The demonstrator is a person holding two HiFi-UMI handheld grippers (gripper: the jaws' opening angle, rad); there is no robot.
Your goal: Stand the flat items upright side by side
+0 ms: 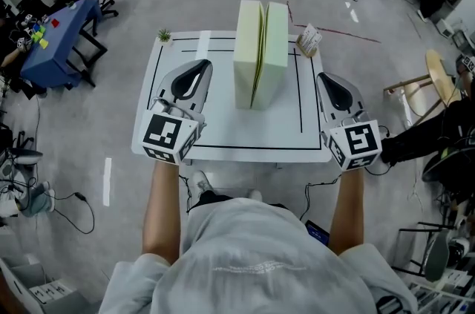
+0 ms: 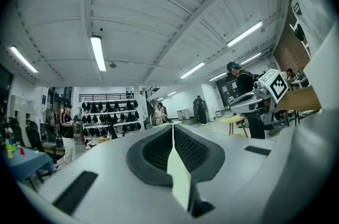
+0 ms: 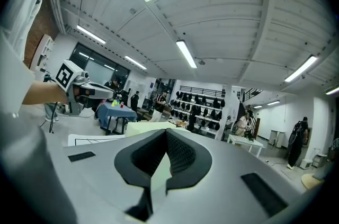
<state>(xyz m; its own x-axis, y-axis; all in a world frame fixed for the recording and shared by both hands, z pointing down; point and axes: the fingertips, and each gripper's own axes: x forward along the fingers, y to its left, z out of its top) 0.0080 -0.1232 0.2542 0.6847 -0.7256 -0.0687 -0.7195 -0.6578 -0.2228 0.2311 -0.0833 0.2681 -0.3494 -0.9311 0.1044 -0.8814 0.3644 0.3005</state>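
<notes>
Two pale yellow-green flat items (image 1: 260, 56) stand upright side by side, touching, on the middle of the white table (image 1: 245, 138). My left gripper (image 1: 200, 67) hovers to their left and my right gripper (image 1: 325, 79) to their right. Both are shut with nothing between the jaws, and neither touches the items. The left gripper view has its shut jaws (image 2: 172, 130) pointing level across the room, with the right gripper (image 2: 259, 96) off to the side. Past the shut jaws (image 3: 166, 135) of the right gripper view shows the top of a pale item (image 3: 139, 126).
A black rectangle outline is marked on the table. A small potted plant (image 1: 164, 36) sits at its far left corner and a crumpled packet (image 1: 308, 40) at the far right. A blue table (image 1: 56, 38) stands left, a wooden stool (image 1: 438, 79) right.
</notes>
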